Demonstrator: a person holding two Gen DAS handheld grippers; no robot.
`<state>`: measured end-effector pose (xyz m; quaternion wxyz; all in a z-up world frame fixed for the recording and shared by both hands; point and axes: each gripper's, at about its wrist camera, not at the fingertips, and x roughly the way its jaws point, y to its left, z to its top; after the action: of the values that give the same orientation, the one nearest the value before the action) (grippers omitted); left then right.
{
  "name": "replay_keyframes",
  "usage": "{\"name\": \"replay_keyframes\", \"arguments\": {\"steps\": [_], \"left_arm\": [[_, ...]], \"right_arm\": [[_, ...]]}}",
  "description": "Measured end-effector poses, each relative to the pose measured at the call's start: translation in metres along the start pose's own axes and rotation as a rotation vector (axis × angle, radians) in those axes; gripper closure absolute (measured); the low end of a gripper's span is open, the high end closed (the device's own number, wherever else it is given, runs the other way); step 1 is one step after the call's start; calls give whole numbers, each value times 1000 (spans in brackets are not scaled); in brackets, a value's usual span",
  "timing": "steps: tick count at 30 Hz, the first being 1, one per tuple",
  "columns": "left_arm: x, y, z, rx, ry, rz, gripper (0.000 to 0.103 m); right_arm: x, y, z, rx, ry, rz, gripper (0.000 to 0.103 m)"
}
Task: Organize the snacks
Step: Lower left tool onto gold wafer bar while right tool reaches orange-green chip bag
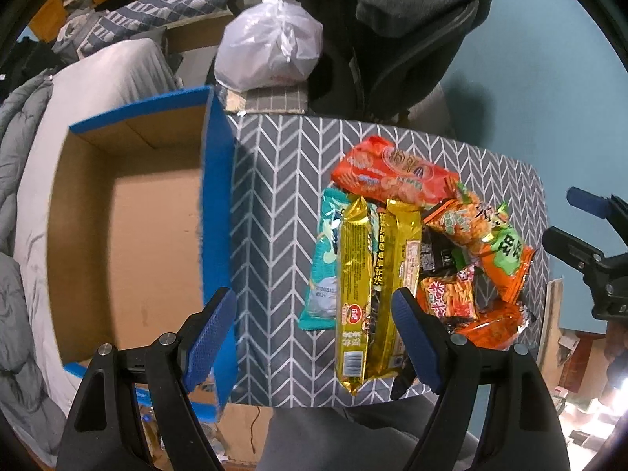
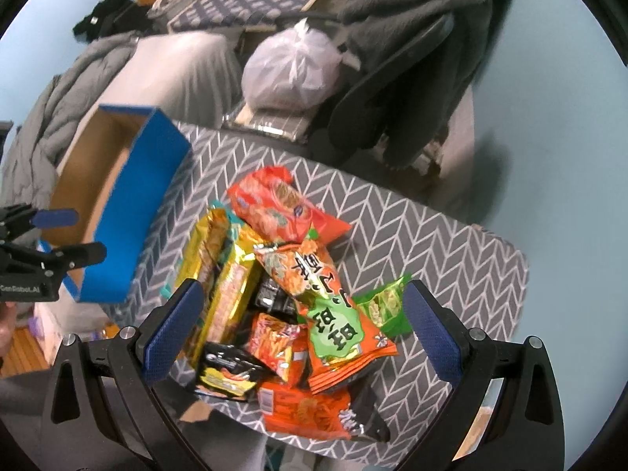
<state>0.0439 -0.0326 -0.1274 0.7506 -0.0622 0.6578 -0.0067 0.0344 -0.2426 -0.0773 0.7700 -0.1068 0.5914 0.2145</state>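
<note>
A small table [image 1: 274,180] draped in grey cloth with a white herringbone pattern is filling the middle of both views, and an open cardboard box with blue outer walls [image 1: 214,196] is sitting at its 9 o'clock side in the left wrist view, its brown inside showing bare. A heap of snack packets is lying on the cloth toward 3 o'clock of the box, apart from it: a long orange-red biscuit packet [image 1: 392,174] is resting across the far end at 12 o'clock, two long gold foil packets [image 1: 355,274] are lying side by side with a teal packet [image 1: 324,263] just beside them at 9 o'clock, and an orange-and-green crinkled bag [image 2: 333,314] is topping the 3 o'clock side above a small black packet [image 2: 227,373]. The left gripper [image 1: 314,337] is hovering over the near ends of the gold packets, fingers spread wide and holding nothing. The right gripper [image 2: 302,329] is hanging above the heap, likewise released and empty
</note>
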Motion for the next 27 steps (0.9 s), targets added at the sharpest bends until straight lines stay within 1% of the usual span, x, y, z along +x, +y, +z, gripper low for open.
{"name": "replay_keyframes", "arguments": {"steps": [5, 9, 17, 22, 25, 27], "left_arm": [[28, -7, -3, 11, 39, 18, 21], [47, -13, -6, 31, 64, 38, 21], [76, -25, -7, 52, 95, 43, 21], [95, -27, -7, 19, 117, 14, 21], [111, -27, -7, 3, 130, 19, 21], [119, -27, -8, -6, 142, 19, 21]], "right_arm": [[33, -6, 1, -33, 47, 7, 3], [58, -9, -1, -52, 101, 24, 3], [101, -17, -7, -91, 184, 3, 3], [111, -21, -10, -104, 200, 15, 4], [116, -20, -11, -122, 212, 20, 4], [120, -19, -12, -132, 220, 22, 9]]}}
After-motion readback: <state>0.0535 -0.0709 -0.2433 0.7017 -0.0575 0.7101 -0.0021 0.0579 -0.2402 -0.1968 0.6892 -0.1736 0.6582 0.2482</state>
